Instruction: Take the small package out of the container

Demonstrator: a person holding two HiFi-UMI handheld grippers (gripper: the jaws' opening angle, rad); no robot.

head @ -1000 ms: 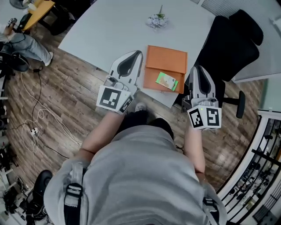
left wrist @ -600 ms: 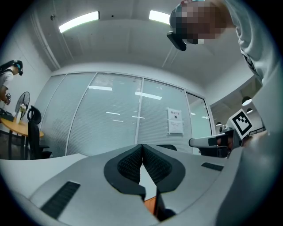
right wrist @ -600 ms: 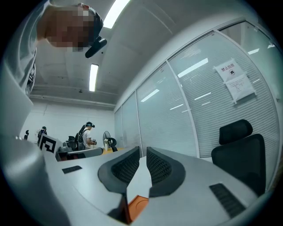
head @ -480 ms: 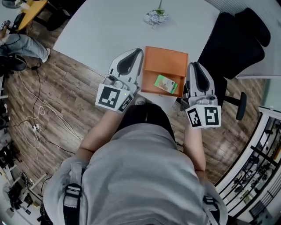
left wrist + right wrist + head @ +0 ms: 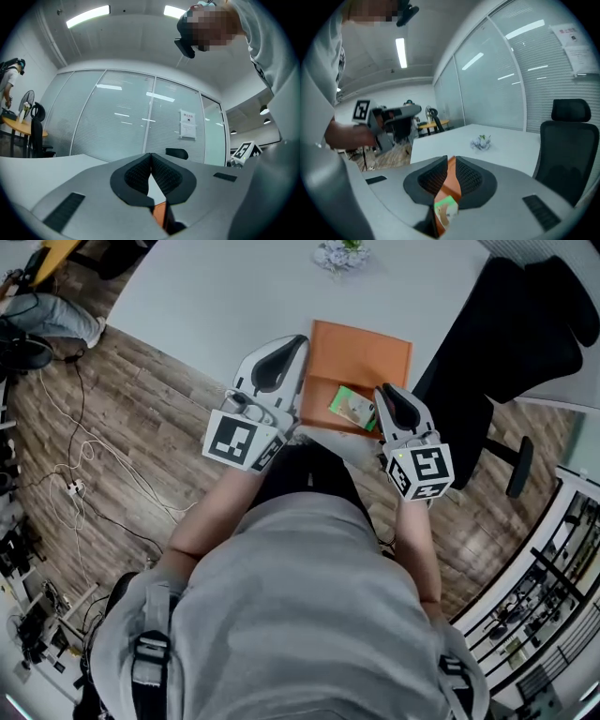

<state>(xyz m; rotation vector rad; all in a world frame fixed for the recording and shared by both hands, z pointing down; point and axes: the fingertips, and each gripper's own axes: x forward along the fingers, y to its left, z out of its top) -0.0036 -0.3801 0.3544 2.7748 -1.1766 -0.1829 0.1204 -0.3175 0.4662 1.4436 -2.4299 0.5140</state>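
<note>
Nearest to you, your forearms reach forward from your grey shirt (image 5: 281,615), one hand-held gripper in each hand. The marker cube (image 5: 239,442) of the left one and the marker cube (image 5: 419,472) of the right one face the head camera. Your left hand-held gripper (image 5: 301,338) is clenched with nothing in it. In its own view the two pads meet at their tips, and only a sliver of bench and of orange shows through the opening below them. It lies just beside the left edge of the container (image 5: 367,351), with its tip at the far left corner. Your right hand-held gripper (image 5: 382,389) is released to a narrow slit. In its own view the container's orange fills the gap between the pads and the package's green shows lower in that gap. Whether either pad touches the package cannot be told. The package (image 5: 353,407) lies inside the container, tilted, in the near right corner, just left of the right gripper's tip. The container is a flat orange tray and rests at the near edge of the white bench (image 5: 234,296). Farther along the bench, well apart from the container, stands a small bouquet (image 5: 339,253). A black chair (image 5: 525,324) stands to the right of the bench. Wood floor (image 5: 141,418) with loose cables (image 5: 84,493) lies to the left. A seated person (image 5: 47,320) shows at the far left corner.
</note>
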